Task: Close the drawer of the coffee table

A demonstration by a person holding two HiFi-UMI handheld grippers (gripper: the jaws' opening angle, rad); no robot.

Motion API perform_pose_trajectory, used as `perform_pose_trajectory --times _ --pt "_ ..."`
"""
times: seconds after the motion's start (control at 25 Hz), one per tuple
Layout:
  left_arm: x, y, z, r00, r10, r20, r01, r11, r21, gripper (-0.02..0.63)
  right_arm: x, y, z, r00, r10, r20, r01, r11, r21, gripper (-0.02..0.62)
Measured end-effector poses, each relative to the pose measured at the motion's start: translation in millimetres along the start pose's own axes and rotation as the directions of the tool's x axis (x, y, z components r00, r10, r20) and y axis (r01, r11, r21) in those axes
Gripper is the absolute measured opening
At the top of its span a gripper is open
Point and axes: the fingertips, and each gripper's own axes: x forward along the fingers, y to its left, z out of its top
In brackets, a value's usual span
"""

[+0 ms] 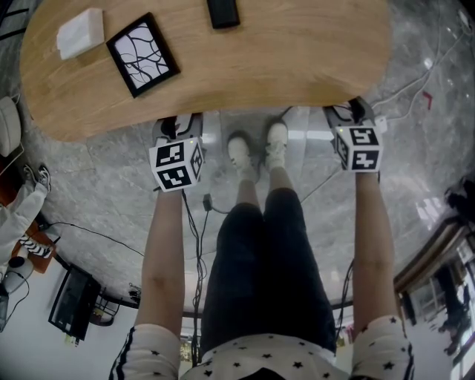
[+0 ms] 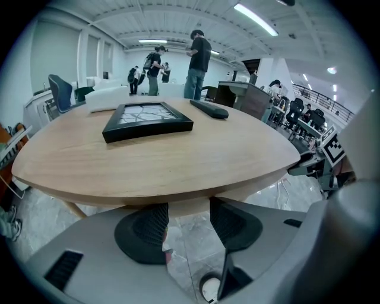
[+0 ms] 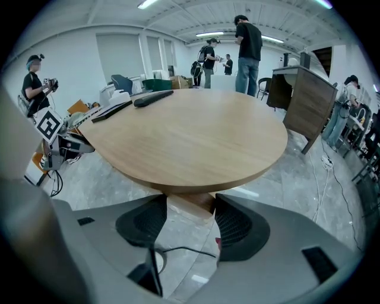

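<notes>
The coffee table (image 1: 297, 67) has an oval wooden top and fills the upper part of the head view. No drawer shows from above. My left gripper (image 1: 178, 125) and right gripper (image 1: 349, 113) both sit at the near edge of the top, jaws pointing at it. In the left gripper view, the left gripper (image 2: 189, 217) is open and holds nothing, and a wooden part (image 2: 189, 206) under the top shows between its pads. The right gripper (image 3: 190, 219) is likewise open, with a wooden block (image 3: 191, 203) under the top ahead of it.
On the table lie a black-framed picture (image 1: 142, 54), a white box (image 1: 80, 32) and a black remote (image 1: 223, 12). The person's shoes (image 1: 256, 148) stand on the marble floor between the grippers. Cables (image 1: 200, 215) run across the floor. Several people stand far behind the table (image 2: 199, 56).
</notes>
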Motion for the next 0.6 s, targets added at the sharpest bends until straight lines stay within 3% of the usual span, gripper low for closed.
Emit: perform_pose_trajectory --times 0.6 --pt "5.8 3.8 8.9 0.994 0.076 0.075 -0.069 0.994 -0.084 0.222 4.1 -3.7 15.2 0.995 -0.029 0.096 0.031 0.999 -0.015 0.250"
